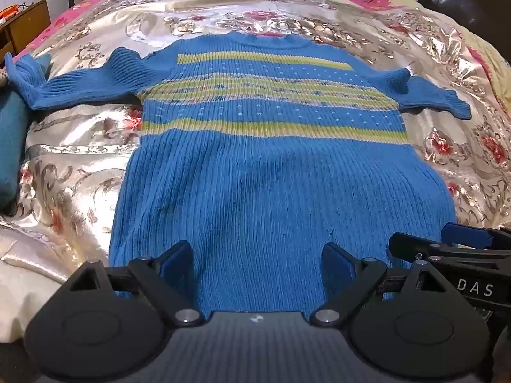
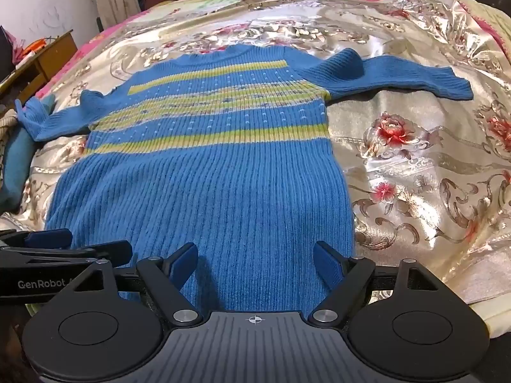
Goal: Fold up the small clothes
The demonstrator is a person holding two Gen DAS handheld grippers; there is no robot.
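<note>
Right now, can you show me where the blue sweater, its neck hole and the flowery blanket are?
blue sweater (image 1: 271, 185): left wrist view, plain lower body.
neck hole (image 2: 252, 51): right wrist view, collar rib.
flowery blanket (image 2: 415, 166): right wrist view, bare patch.

Left gripper (image 1: 258, 263), right gripper (image 2: 255, 261) spread wide.

Bed (image 1: 415, 51) with shiny floral coverlet (image 2: 415, 159)
Blue knit sweater (image 1: 271, 159) with yellow-green stripes lies flat on coverlet, sleeves spread; teal cloth (image 1: 11, 146) at left edge.

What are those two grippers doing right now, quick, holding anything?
Left gripper: open, holding nothing, poised over the hem of the blue sweater.
Right gripper: open, holding nothing, above the same hem.
</note>
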